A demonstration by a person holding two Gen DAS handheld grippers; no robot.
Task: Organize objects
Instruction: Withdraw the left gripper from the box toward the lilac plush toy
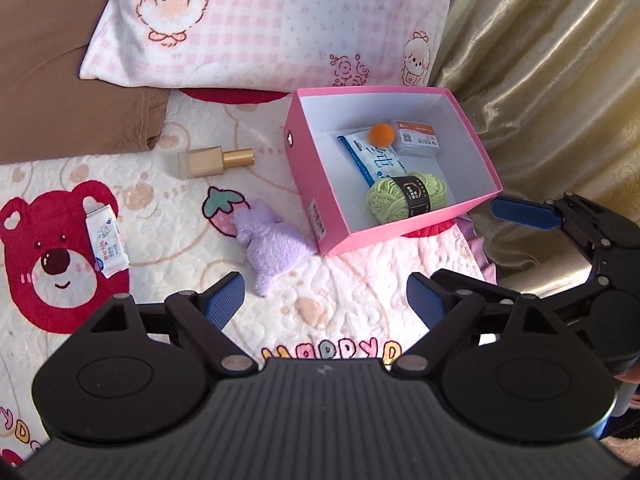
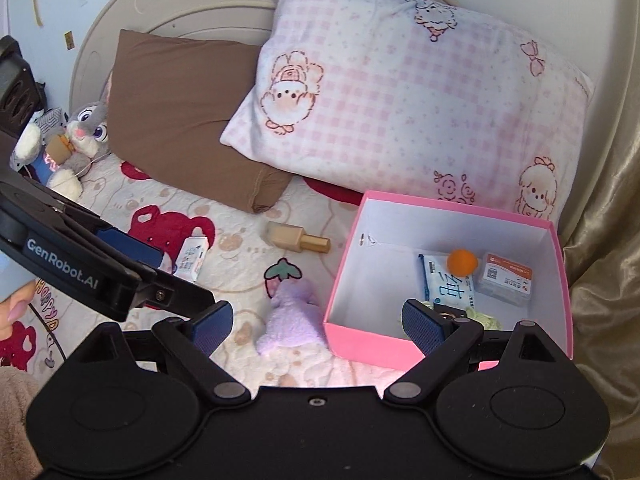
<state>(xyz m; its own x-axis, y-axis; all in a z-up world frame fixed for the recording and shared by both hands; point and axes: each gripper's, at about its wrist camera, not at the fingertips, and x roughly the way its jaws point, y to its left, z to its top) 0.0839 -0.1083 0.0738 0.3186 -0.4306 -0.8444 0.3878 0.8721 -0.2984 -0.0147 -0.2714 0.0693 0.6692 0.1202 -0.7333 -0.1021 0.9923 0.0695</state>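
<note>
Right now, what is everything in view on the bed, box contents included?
box: 1, pink, on the blanket
yarn: 1, green, in the box
ball: 1, orange, in the box
tissue pack: 1, blue-white, in the box
card case: 1, clear, in the box
plush: 1, purple, left of the box
bottle: 1, beige-gold, lying on the blanket
wipes pack: 1, white, on the blanket
pillows: 2, pink, brown
rabbit toy: 1, grey
left gripper: open, empty
right gripper: open, empty

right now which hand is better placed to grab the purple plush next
Left, probably. The purple plush lies just ahead of the left gripper, whose jaws are open and empty. The right gripper is open too, but sits nearer the pink box, with the plush toward its left finger.
</note>
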